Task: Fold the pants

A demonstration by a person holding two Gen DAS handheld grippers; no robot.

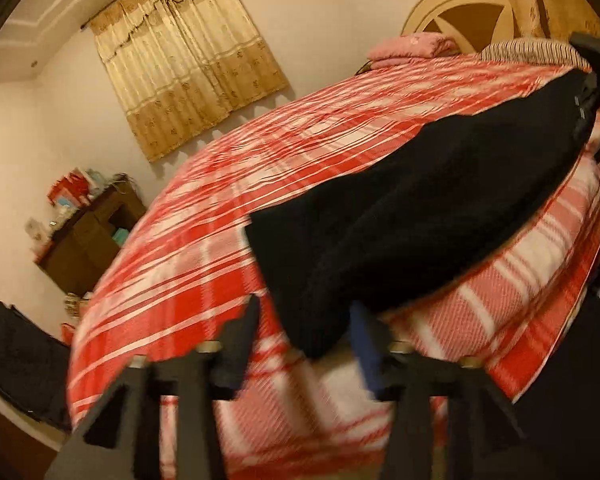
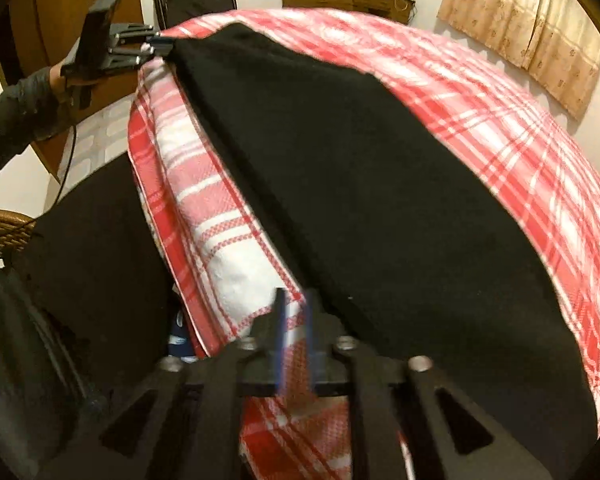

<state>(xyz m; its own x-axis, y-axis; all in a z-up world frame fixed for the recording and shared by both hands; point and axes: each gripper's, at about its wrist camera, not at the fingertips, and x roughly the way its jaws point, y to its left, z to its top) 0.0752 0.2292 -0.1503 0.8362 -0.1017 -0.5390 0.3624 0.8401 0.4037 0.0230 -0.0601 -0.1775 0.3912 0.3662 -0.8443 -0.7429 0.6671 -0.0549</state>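
The black knit pants (image 2: 363, 184) lie stretched in one long dark band along the near edge of the bed, on the red-and-white plaid bedspread (image 1: 220, 216). They look flattened lengthwise, perhaps already doubled leg on leg, though I can't tell that for sure; I judge the crosswise folds are all still to do.

My left tongs (image 1: 303, 328) stand spread, one end of the pants lying between the fingers, not pinched. My right tongs (image 2: 294, 316) are narrowly parted over the bedspread just beside the other end, gripping nothing that I can see; the left wrist view does not show them plainly enough to check.

The bed is soft and rumpled, so the fabric may drag. Around it: beige patterned curtains (image 1: 180, 60), a dark wooden dresser (image 1: 88, 236) piled with clutter, a folded pink blanket (image 1: 411, 46) by the headboard.
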